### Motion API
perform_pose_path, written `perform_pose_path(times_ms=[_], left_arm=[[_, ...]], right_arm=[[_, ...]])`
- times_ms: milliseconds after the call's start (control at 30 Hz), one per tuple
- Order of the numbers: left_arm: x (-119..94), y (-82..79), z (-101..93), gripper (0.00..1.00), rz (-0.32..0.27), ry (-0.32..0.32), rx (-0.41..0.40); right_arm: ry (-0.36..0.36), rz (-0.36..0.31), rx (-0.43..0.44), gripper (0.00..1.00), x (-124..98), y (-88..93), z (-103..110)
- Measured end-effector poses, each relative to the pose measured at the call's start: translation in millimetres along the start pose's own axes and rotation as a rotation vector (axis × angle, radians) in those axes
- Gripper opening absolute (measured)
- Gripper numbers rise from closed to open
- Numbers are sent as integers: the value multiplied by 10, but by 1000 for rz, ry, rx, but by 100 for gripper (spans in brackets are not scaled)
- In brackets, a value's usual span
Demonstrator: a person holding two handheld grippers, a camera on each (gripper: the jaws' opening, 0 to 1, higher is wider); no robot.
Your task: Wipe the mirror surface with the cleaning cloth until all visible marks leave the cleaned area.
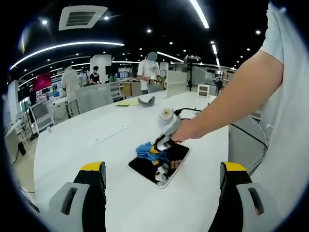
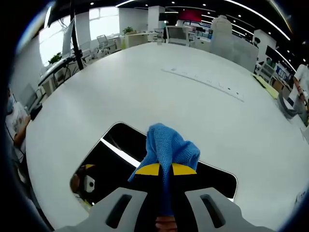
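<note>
right gripper is clamping the blue cloth, pressing it onto the mirror lying flat on the white table | mirror's long side is running crosswise under the jaws | left gripper is hanging back, jaws spread, holding nothing

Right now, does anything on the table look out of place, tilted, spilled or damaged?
Nothing stands out. The mirror lies flat on the white table. The right gripper is shut on the blue cloth and holds it over the mirror. The left gripper is open above the table. No spill or crack shows.
</note>
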State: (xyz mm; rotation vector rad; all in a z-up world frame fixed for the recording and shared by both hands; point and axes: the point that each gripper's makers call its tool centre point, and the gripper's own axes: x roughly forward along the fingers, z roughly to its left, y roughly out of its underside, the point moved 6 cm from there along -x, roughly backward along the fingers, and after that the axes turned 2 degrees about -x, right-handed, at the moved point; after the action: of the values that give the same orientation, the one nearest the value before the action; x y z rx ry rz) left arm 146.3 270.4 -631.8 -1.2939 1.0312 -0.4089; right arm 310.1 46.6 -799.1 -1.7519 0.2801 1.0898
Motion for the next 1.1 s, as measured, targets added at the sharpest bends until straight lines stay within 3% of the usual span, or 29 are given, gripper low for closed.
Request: perform_pose_path(times_ms=[367, 467, 567, 733, 1100], left_arm=[[-87, -48, 96, 99, -13, -33, 16], [-87, -37, 85, 99, -13, -34, 9], [-86, -17, 64, 99, -9, -27, 0], [-87, -3, 69, 99, 0, -29, -4], [-153, -1, 5, 99, 7, -38, 1]], right_arm=[[9, 7, 21, 2, 4, -9, 4], [12, 9, -18, 2, 20, -39, 16], [13, -1, 52, 2, 39, -52, 7], [15, -2, 8, 2, 64, -88, 25], [-17, -21, 3, 2, 110, -141, 81]])
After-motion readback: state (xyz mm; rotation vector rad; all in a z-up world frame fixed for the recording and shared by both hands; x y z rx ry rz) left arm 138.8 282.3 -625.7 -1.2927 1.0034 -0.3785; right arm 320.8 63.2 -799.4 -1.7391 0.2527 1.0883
